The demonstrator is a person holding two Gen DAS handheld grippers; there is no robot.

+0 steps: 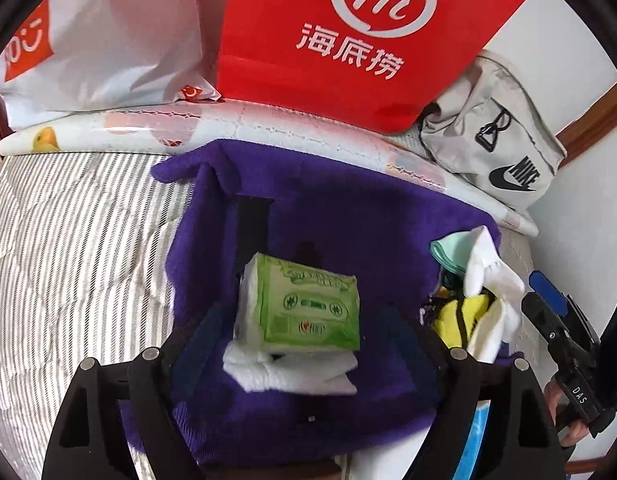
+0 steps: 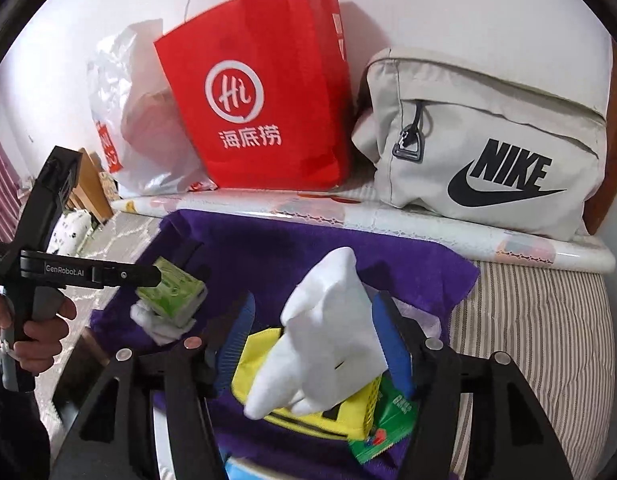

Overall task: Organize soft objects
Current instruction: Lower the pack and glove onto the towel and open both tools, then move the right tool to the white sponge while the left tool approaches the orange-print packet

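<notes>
A green tissue pack [image 1: 300, 306] lies on a folded white cloth [image 1: 292, 372] on a purple towel [image 1: 308, 208] spread on the bed. My left gripper [image 1: 304, 344] is open, its fingers on either side of the pack and cloth, holding nothing. In the right wrist view a white glove [image 2: 328, 328] lies over a yellow pouch [image 2: 308, 404] with a green packet [image 2: 384, 428] beside it. My right gripper [image 2: 312, 344] is open with its blue pads either side of the glove. The tissue pack also shows in that view [image 2: 172, 292].
A red paper bag [image 2: 264, 108], a white plastic bag [image 2: 128, 120] and a grey Nike bag [image 2: 488, 140] stand along the wall behind a rolled mat [image 2: 388, 220]. Striped bedding [image 1: 76, 240] lies left and right of the towel. The glove pile also shows in the left wrist view [image 1: 484, 280].
</notes>
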